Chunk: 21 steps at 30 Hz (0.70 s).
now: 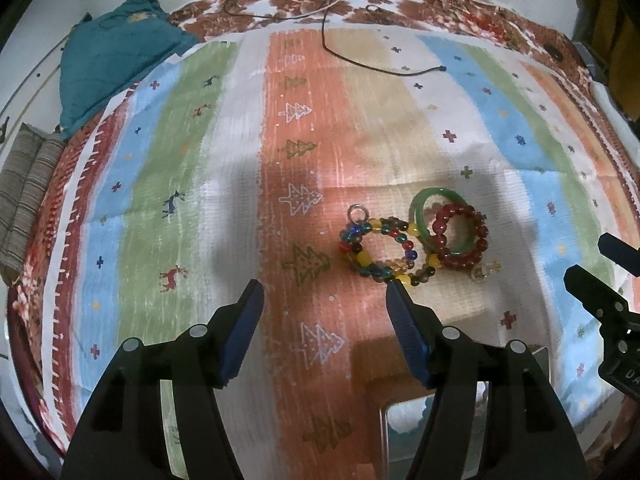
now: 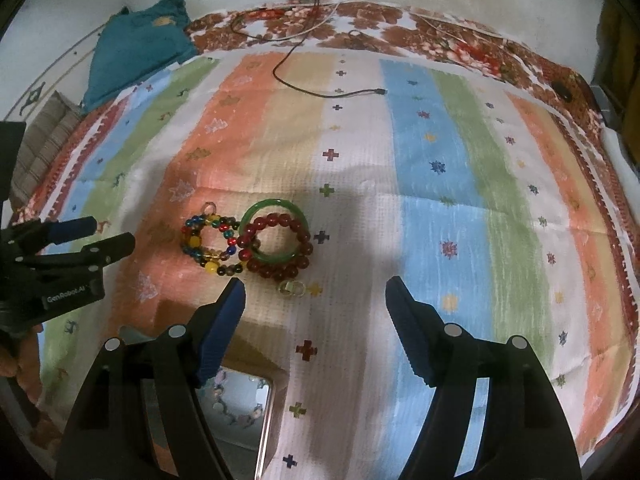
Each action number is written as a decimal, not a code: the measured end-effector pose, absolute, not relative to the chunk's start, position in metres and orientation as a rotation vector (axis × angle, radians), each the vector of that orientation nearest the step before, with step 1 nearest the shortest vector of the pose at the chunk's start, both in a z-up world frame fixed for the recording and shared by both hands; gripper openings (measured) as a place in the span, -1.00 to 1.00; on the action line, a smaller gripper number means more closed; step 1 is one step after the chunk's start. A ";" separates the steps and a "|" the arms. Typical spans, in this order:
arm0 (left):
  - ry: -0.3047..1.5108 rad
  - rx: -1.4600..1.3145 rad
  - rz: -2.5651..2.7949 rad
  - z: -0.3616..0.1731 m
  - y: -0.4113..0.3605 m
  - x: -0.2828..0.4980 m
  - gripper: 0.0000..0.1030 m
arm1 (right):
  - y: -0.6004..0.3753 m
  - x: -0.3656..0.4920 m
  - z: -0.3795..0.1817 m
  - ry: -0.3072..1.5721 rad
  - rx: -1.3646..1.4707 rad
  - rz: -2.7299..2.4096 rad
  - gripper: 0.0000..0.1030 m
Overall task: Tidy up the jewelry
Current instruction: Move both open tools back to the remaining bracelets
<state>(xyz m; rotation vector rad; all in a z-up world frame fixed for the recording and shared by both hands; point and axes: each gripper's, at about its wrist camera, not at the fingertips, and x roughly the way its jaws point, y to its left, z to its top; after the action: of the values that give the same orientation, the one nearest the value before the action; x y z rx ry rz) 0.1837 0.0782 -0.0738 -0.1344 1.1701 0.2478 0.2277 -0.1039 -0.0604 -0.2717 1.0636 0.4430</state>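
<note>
A small heap of jewelry lies on a striped, festive-patterned cloth (image 2: 460, 240) spread over a bed, just ahead of two hand-held grippers; the left gripper (image 1: 324, 292) hangs with its blue-padded fingers spread and nothing between them, and the right gripper (image 2: 316, 290) is likewise parted and empty, its left finger tip close to the heap. The heap holds a multicoloured bead bracelet (image 2: 210, 242), a dark red bead bracelet (image 2: 280, 246) lying across a green bangle (image 2: 276, 204), and a small pale ring-like piece (image 2: 292, 287) touching the red beads. The bead strands look light, loose and prone to roll or sag, so a pinch across one strand seems safest; the bangle looks stiff, smooth, slippery and likely breakable, best taken across its band. A box-like container (image 2: 244, 404) with pale beads inside sits below the right gripper, largely hidden by the fingers; its depth and full contents cannot be made out, nor can the small clear piece be identified.
</note>
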 end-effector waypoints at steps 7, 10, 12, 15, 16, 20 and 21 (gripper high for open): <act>1.183 -0.113 0.243 -0.079 0.077 0.192 0.24 | -0.100 0.239 -0.070 1.087 -0.270 0.442 0.43; 1.190 -0.103 0.248 -0.082 0.078 0.196 0.26 | -0.099 0.244 -0.074 1.101 -0.272 0.441 0.43; 1.195 -0.106 0.252 -0.085 0.080 0.198 0.27 | -0.098 0.245 -0.077 1.107 -0.273 0.438 0.43; 1.206 -0.107 0.252 -0.089 0.082 0.202 0.27 | -0.098 0.250 -0.081 1.119 -0.259 0.430 0.43; 1.210 -0.108 0.251 -0.091 0.083 0.203 0.27 | -0.098 0.252 -0.082 1.123 -0.254 0.432 0.43; 1.224 -0.111 0.253 -0.097 0.086 0.208 0.27 | -0.098 0.257 -0.086 1.136 -0.239 0.435 0.43; 1.228 -0.111 0.254 -0.099 0.087 0.210 0.27 | -0.097 0.258 -0.087 1.140 -0.234 0.435 0.43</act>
<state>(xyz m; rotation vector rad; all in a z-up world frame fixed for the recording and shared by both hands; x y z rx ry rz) 0.2096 0.0871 -0.0994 -0.1111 1.2283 0.2539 0.2582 -0.0973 -0.0874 -0.2341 1.1405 0.4348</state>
